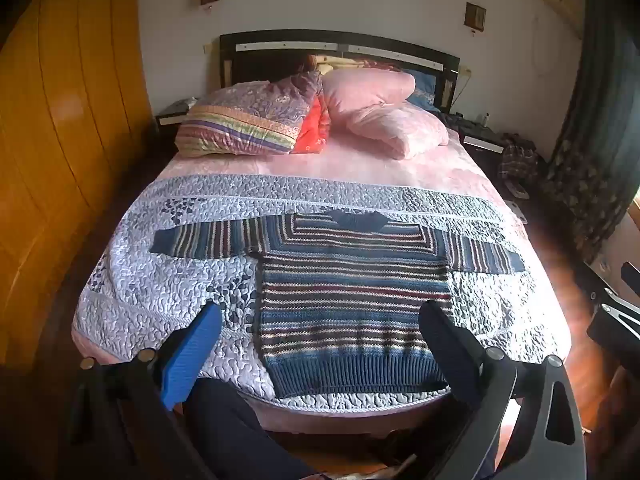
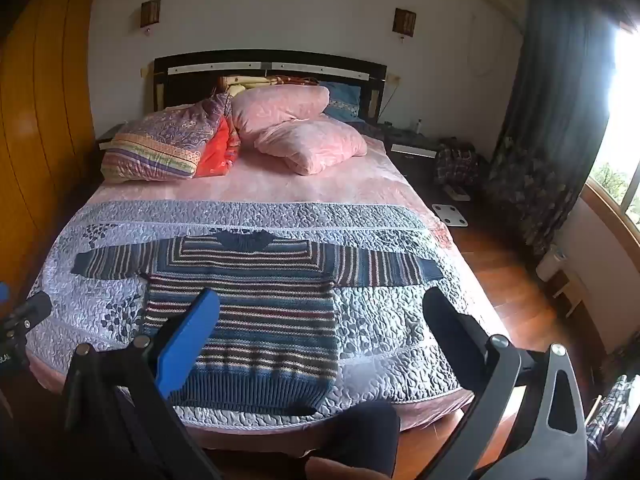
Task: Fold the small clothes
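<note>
A striped knitted sweater [image 1: 352, 300] in blue, maroon and cream lies flat on the quilted bedspread [image 1: 132, 300], sleeves spread out to both sides, hem toward me. In the right wrist view the same sweater [image 2: 248, 312] lies left of centre. My left gripper [image 1: 320, 312] hangs open above the foot of the bed, its fingers framing the sweater's lower part without touching it. My right gripper [image 2: 320, 300] is open too, held above the sweater's right hem corner. Neither holds anything.
Several pillows [image 1: 376, 112] are piled at the headboard. A wooden wardrobe [image 1: 60, 140] runs along the left. Right of the bed are a nightstand [image 2: 412, 148], a scale [image 2: 452, 214] on the wood floor and dark curtains [image 2: 532, 140]. A person's dark-trousered leg [image 1: 240, 432] stands at the bed's foot.
</note>
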